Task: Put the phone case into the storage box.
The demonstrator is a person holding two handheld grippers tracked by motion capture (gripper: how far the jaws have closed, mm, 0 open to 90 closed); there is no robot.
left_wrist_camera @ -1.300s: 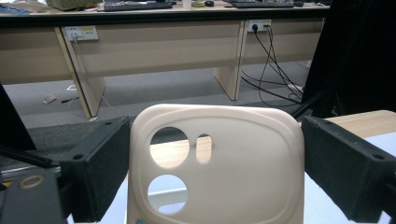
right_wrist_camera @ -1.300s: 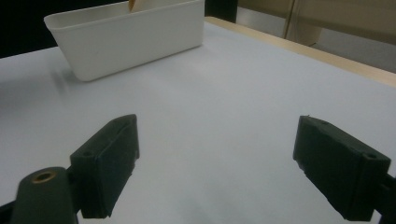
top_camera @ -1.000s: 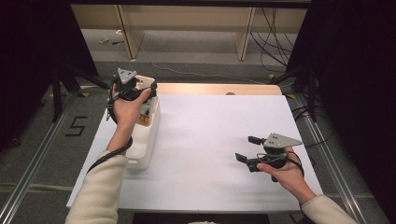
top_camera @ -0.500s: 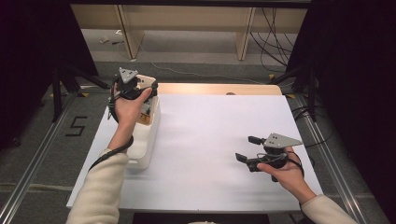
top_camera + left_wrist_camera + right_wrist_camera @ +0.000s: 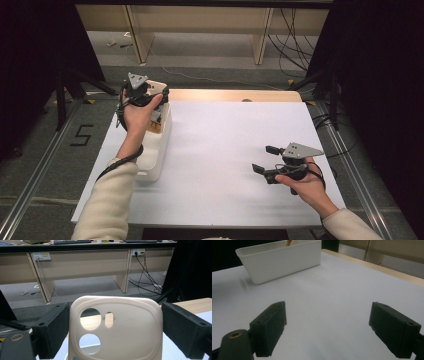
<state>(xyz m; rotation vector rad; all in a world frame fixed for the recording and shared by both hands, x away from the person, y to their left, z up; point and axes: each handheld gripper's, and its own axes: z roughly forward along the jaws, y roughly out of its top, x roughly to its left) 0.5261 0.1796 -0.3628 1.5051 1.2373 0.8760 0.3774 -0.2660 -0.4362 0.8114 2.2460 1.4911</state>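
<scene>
A cream phone case (image 5: 117, 330) with camera cut-outs stands upright between the jaws of my left gripper (image 5: 115, 308), which is shut on its two side edges. In the high view this gripper (image 5: 150, 92) holds the phone case (image 5: 156, 87) above the far end of a white bin (image 5: 155, 150) at the table's left. My right gripper (image 5: 262, 159) hovers low over the white table (image 5: 225, 140) at the right, jaws pointing left. Its jaws are wide open with nothing between them (image 5: 328, 312).
The white bin (image 5: 282, 262) is long and narrow, with something brown (image 5: 157, 117) inside its far end. A wooden strip (image 5: 235, 95) borders the table's far edge. Beyond it are the floor, desk legs and cables. Dark curtains flank both sides.
</scene>
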